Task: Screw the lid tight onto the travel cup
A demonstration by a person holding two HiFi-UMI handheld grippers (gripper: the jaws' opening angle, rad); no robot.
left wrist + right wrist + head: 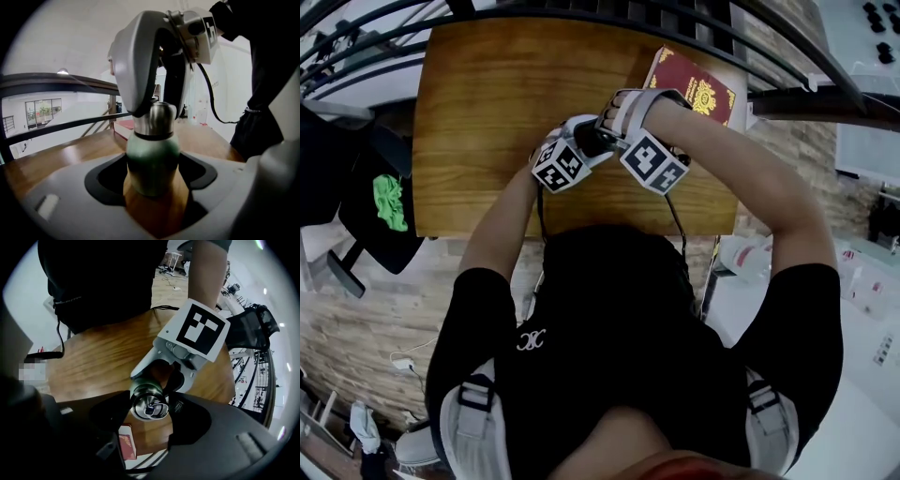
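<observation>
In the left gripper view, the travel cup (152, 161) has a green body and stands upright between the jaws of my left gripper (152, 183), which is shut on it. Its steel lid (157, 119) sits on top. My right gripper (157, 105) comes down from above and is shut on the lid. Looking down in the right gripper view, the lid (149, 404) sits between the pads of my right gripper (150, 406), with the left gripper (161, 376) below it. In the head view both grippers meet over the wooden table (506, 112), and the cup is hidden.
A red book (698, 89) lies at the table's far right corner, close to the grippers. Dark railing bars (581, 11) run along the far edge. A black chair with a green cloth (391, 202) stands left of the table.
</observation>
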